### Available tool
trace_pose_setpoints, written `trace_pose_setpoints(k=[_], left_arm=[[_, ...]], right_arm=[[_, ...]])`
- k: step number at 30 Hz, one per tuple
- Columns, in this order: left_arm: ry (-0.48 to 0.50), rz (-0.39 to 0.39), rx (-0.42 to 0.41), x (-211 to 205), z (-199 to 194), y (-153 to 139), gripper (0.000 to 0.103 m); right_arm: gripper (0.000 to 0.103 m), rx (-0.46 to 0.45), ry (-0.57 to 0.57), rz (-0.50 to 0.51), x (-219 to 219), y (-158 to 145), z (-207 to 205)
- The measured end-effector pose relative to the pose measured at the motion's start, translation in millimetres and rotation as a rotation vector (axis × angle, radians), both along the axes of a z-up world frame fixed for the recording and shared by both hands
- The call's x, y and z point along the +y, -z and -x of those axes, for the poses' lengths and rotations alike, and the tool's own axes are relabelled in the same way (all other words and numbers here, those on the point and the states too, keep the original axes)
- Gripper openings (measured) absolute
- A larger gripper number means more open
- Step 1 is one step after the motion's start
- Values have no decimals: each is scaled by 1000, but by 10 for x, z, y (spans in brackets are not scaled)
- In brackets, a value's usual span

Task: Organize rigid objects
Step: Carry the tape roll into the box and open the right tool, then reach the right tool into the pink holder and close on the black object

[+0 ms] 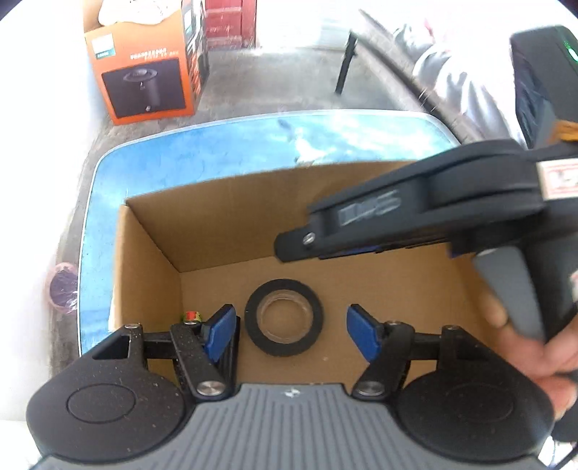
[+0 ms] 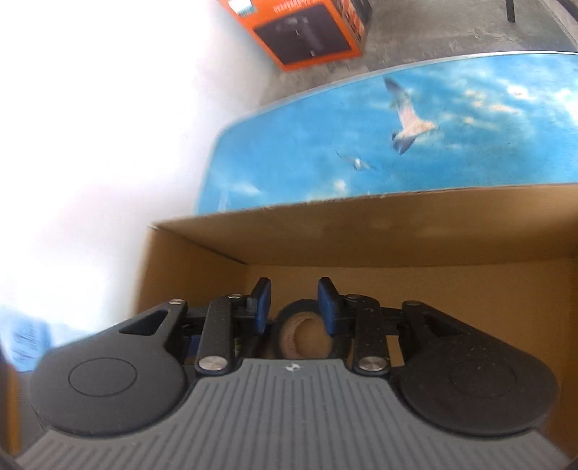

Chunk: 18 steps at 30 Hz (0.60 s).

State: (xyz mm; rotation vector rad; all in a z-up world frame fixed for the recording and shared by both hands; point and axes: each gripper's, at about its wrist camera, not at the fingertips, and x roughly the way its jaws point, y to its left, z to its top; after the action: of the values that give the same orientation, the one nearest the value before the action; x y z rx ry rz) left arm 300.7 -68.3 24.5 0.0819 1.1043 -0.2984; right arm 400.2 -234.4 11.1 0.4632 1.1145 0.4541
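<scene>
A black tape roll [image 1: 283,318] lies flat on the floor of an open cardboard box [image 1: 151,253]. My left gripper [image 1: 292,334] hovers over it, open, its blue pads [image 1: 220,332] clear of the roll on either side. A small red and green object [image 1: 191,317] sits by the left pad. My right gripper [image 1: 289,249] reaches in from the right, above the box. In the right wrist view the right gripper [image 2: 294,307] stands narrowly open inside the box [image 2: 361,235], and the tape roll [image 2: 307,336] shows below the gap, untouched by the pads.
The box stands on a blue table [image 1: 216,152] [image 2: 325,144] printed with sky and gulls. An orange product carton [image 1: 144,72] [image 2: 310,32] sits on the concrete floor beyond. A person's hand [image 1: 534,343] holds the right gripper's handle.
</scene>
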Motion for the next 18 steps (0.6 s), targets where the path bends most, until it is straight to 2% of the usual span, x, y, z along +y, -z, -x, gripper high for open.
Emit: trace_pose_setpoints(k=[3, 7, 11, 14, 18], left_arm=[[23, 53, -50, 99, 274, -231, 69], [54, 128, -127, 235, 673, -528, 71], [76, 151, -214, 353, 1209, -702, 76], [88, 164, -243, 432, 1498, -648, 78], [84, 170, -225, 418, 1950, -423, 80]], right_arm=[[29, -69, 0, -59, -188, -326, 330], [29, -179, -19, -91, -440, -756, 951], [30, -309, -32, -93, -640, -1007, 1735], [32, -372, -33, -90, -703, -978, 2294], [33, -378, -7, -38, -632, -634, 2818]])
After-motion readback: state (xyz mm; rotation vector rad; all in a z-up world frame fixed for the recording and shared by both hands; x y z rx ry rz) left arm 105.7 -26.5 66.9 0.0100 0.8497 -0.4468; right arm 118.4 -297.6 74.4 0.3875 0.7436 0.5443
